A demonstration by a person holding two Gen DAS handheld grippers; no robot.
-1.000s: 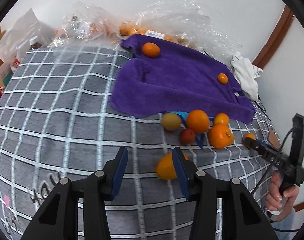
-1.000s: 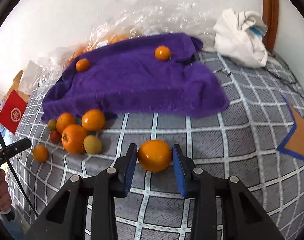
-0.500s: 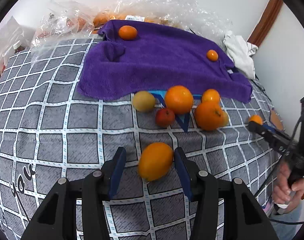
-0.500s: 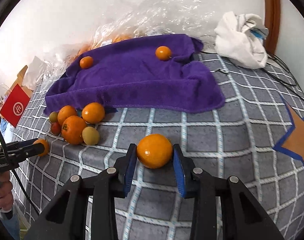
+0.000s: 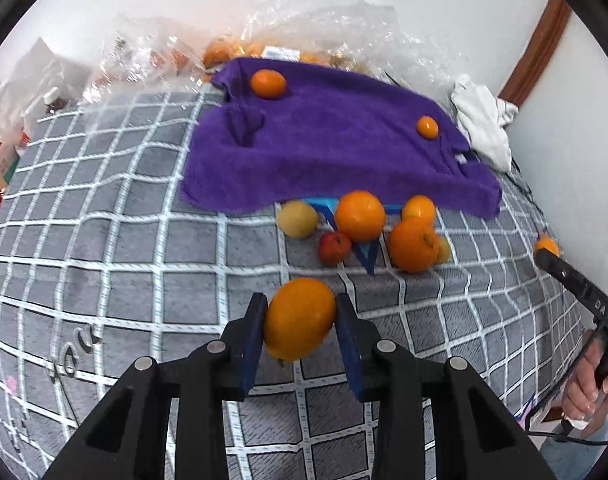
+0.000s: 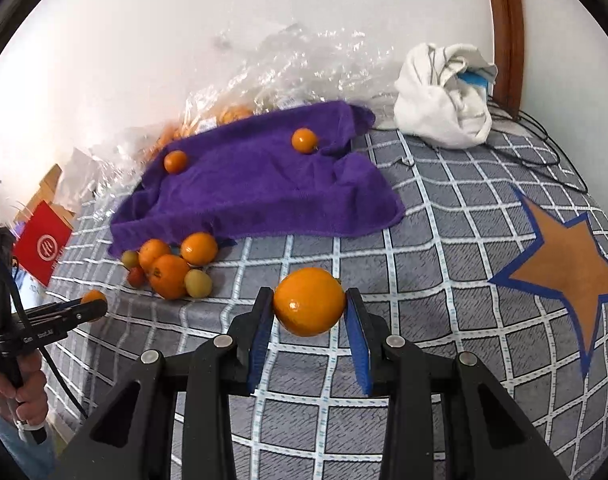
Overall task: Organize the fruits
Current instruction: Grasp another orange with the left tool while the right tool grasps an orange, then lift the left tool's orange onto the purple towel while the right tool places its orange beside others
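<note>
Nearest in the left wrist view, the left gripper (image 5: pixel 299 320) is closing its blue pads on an oval orange fruit (image 5: pixel 299 318), which sits tight between them above the grey checked bedspread (image 5: pixel 103 240). In the right wrist view the right gripper (image 6: pixel 308 316) clamps a round orange (image 6: pixel 308 301) between its pads, and the fruit looks clear of the cover.

Just beyond, a cluster of fruit lies on the bedspread at the near edge of the purple towel (image 5: pixel 336 152): a yellow-green fruit (image 5: pixel 297 219), a small red fruit (image 5: pixel 334 248), and three oranges touching one another (image 5: pixel 412 244). Behind the largest orange a smaller greenish fruit (image 6: pixel 197 282) is pressed against it.

On the towel rest two more oranges, well apart: one near its far left corner (image 5: pixel 267 84), a smaller one toward its right side (image 5: pixel 428 127). Past the towel, crumpled clear plastic bags (image 5: pixel 324 20) hold more orange fruit against the wall, and a white bundled cloth (image 6: pixel 444 96) sits to the right.
</note>
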